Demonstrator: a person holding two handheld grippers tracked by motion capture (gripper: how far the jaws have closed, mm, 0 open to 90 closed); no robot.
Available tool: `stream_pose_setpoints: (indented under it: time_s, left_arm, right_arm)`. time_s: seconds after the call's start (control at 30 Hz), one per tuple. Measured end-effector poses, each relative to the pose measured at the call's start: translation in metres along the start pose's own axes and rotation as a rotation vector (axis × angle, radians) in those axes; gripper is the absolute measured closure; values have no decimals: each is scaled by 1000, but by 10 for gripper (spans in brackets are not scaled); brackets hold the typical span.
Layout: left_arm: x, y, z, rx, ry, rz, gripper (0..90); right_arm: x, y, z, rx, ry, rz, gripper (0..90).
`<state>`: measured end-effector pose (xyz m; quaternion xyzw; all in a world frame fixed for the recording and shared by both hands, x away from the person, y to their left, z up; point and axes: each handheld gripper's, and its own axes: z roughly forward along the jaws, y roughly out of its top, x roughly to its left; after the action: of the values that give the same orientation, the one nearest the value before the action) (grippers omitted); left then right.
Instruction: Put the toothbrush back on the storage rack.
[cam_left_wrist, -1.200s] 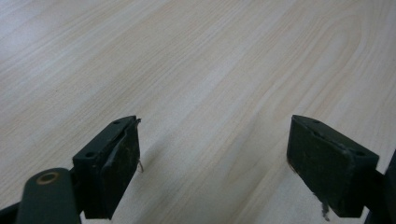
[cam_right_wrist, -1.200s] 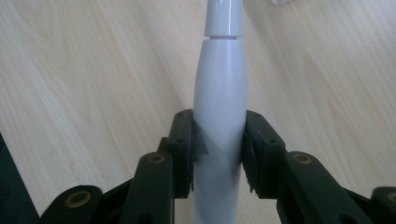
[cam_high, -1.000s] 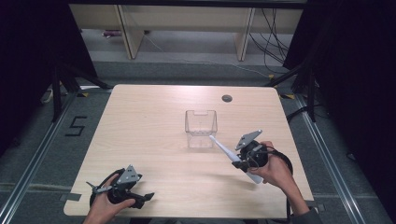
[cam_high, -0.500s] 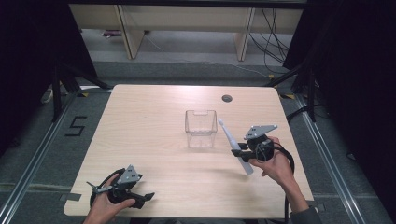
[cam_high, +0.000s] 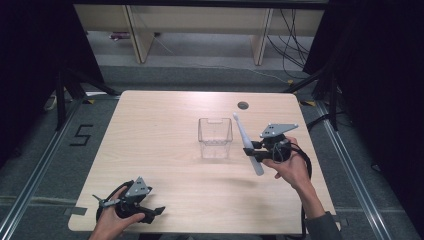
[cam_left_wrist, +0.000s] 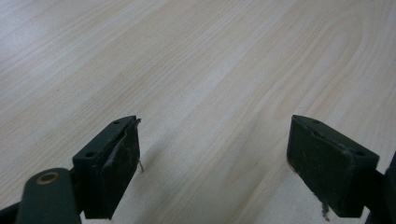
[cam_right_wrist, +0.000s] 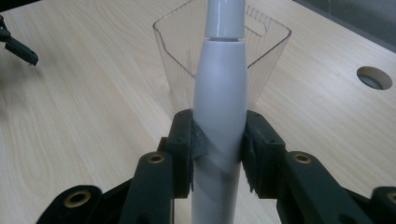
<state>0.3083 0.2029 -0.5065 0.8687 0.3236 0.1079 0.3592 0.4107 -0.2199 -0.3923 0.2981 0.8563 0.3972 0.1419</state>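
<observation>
White toothbrush (cam_right_wrist: 219, 88); clear ribbed cup (cam_high: 215, 136); pale wood-grain table (cam_high: 165, 125); black fingers (cam_left_wrist: 109, 163) on both grippers.

Probably a lab: a bare wooden table (cam_high: 165, 150), black curtains (cam_high: 35, 60), floor cables (cam_high: 295, 30), taped number (cam_high: 82, 135).

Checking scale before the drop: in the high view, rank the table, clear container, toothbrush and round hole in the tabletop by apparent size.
1. Table, by far largest.
2. Clear container and toothbrush: not ranked, since the toothbrush is held above the table, nearer the camera.
3. Round hole, smallest.
</observation>
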Motion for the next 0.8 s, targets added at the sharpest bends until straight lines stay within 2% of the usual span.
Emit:
stream_pose_setpoints:
  time_s: [0.03,0.1,0.13,0.17,0.2,0.23,0.27,0.3,0.33,0.47,0.5,0.53,0.6,0.63,0.73,0.77,0.8]
  left_arm:
    - [0,0,0,1,0,6,169]
    - [0,1,0,2,1,9,169]
    - [0,1,0,2,1,10,169]
    - [0,1,0,2,0,9,169]
    - [1,1,0,5,0,10,169]
    - [0,0,0,1,-1,5,169]
    - [0,0,0,1,0,6,169]
    - [0,0,0,2,1,7,169]
    - [0,0,0,2,1,8,169]
    - [0,0,0,-2,2,0,169]
    - [0,0,0,-2,3,2,169]
    - [0,0,0,-1,2,1,169]
    - [0,0,0,1,1,6,169]
    - [0,0,0,1,1,6,169]
    - [-1,0,0,-5,-1,2,169]
    - [0,0,-1,-3,2,1,169]
    - [0,0,-1,-2,2,1,169]
  right_arm:
    - [1,1,0,10,-3,27,668]
    - [1,5,1,2,0,24,668]
    - [-1,7,2,-15,2,2,668]
    - [-2,8,2,-19,-1,1,669]
    - [-1,9,2,-22,3,23,669]
    - [-3,11,2,-27,4,-1,669]
    - [-2,12,2,-34,-7,9,669]
    - [-4,15,2,-38,-2,-2,668]
    - [-2,15,3,-39,3,31,669]
    - [-5,23,4,-75,13,41,668]
    - [-7,25,3,-76,2,16,669]
    - [-5,27,3,-81,5,32,668]
    - [-6,32,4,-94,8,12,668]
    - [-5,35,3,-89,16,27,668]
    - [-5,39,3,-88,11,27,668]
    - [-6,43,4,-98,24,25,668]
    - [-7,44,5,-111,15,14,668]
